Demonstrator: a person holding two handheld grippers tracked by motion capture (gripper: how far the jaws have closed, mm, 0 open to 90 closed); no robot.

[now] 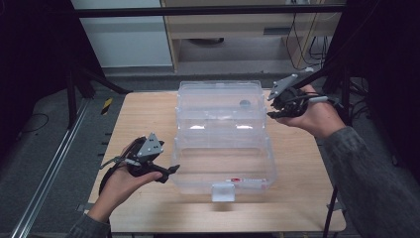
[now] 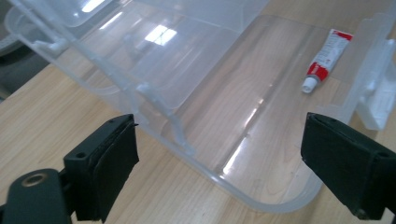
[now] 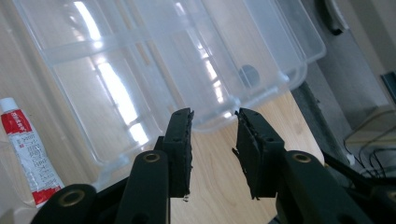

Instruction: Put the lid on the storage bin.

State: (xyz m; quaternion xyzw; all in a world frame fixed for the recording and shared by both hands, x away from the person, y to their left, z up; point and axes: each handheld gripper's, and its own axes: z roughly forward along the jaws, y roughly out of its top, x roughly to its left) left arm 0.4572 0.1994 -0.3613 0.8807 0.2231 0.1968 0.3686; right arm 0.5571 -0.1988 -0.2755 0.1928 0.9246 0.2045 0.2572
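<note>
Lying in clear box [image 1: 223, 168] | tube [image 2: 322, 60] | between both tongs, untouched

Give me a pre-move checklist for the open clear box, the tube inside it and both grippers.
1. Clear plastic box stands open on the wooden table, lid tilted back: ok.
2. Red-and-white tube lies flat in the front part of the box, cap on: ok.
3. Left gripper has its jaws wide apart with nothing between them, beside the box's left front corner: ok.
4. Right gripper has its jaws at a narrow gap with nothing between them: ok for now, not ok for grasping a wider part.
5. Small dark round thing sits in the back section; what it is: cannot tell.
6. Front latch is unhooked: ok.
</note>
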